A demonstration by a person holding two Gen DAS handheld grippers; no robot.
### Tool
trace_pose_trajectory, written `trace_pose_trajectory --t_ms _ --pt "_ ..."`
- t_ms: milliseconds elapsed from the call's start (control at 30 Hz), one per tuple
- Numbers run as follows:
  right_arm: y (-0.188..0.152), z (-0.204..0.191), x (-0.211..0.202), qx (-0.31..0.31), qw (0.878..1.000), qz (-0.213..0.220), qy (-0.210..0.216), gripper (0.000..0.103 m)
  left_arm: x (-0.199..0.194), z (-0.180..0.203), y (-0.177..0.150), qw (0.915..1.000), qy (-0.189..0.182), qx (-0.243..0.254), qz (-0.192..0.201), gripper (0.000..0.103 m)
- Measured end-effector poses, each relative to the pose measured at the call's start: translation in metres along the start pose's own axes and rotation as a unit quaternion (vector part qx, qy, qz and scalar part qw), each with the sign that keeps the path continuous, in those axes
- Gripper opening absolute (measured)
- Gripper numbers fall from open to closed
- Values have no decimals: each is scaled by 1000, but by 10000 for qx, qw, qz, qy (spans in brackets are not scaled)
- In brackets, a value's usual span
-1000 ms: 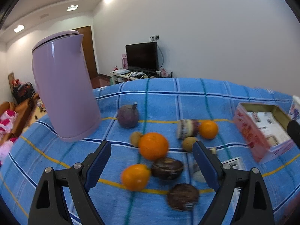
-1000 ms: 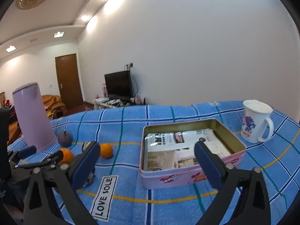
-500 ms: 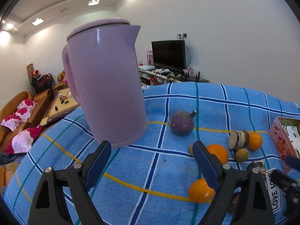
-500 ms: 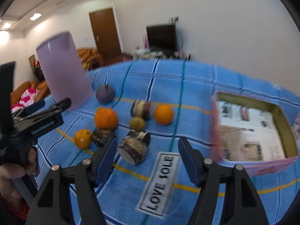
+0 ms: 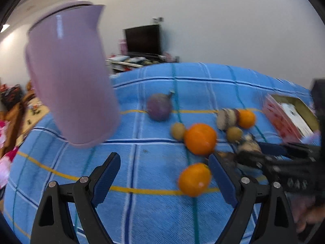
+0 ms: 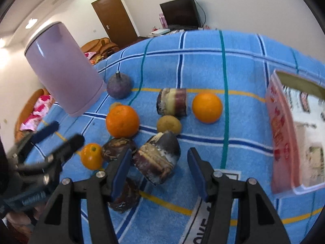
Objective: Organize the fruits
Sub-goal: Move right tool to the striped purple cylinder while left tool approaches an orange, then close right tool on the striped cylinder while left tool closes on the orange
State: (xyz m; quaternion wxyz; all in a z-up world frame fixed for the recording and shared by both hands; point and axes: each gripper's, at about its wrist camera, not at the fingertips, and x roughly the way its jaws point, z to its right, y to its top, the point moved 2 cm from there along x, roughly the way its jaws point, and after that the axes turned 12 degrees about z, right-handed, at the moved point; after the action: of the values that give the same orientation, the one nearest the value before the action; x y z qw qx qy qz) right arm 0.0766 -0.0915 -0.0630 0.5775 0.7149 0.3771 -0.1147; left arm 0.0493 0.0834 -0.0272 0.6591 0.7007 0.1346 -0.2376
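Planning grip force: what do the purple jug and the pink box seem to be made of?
Purple jug: likely smooth plastic, semi-gloss; soft light streaks run down its wall. It could be coated metal.
Pink box: probably printed tin; glossy pink outside with red pictures and a dull gold, metallic-looking inner wall. Hard to confirm through the blur.

You see a blue checked cloth (image 6: pixel 243 122) striped white, navy, teal and yellow, a lilac plastic kettle (image 6: pixel 61 69), bright orange round fruits (image 6: pixel 122 121), and a pink tin box (image 6: pixel 284 138).
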Motion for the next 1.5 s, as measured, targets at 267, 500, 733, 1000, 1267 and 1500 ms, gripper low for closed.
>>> trace_pose_trajectory --t_ms 267,500,733,1000,1267,1500 --pt "-11 -4 -7 -254 9996 -72 118 41 2 9 -13 9992 -241 266 -181 89" --pt "-9 -5 0 -246 9997 79 8 42 16 11 -17 9988 -114 320 -347 89" --pt "-5 -3 4 -294 9994 145 -105 41 28 18 -20 9976 -397 254 -508 37" --pt "-8 4 -15 -202 9985 500 -111 41 20 7 -14 9988 -417 -136 -231 37" --pt "3 10 -61 -211 9914 1285 111 41 -6 5 6 9952 -206 -397 868 37" --pt "5 22 -93 -412 9822 1818 -229 41 -13 27 11 9926 -141 -494 1100 37"
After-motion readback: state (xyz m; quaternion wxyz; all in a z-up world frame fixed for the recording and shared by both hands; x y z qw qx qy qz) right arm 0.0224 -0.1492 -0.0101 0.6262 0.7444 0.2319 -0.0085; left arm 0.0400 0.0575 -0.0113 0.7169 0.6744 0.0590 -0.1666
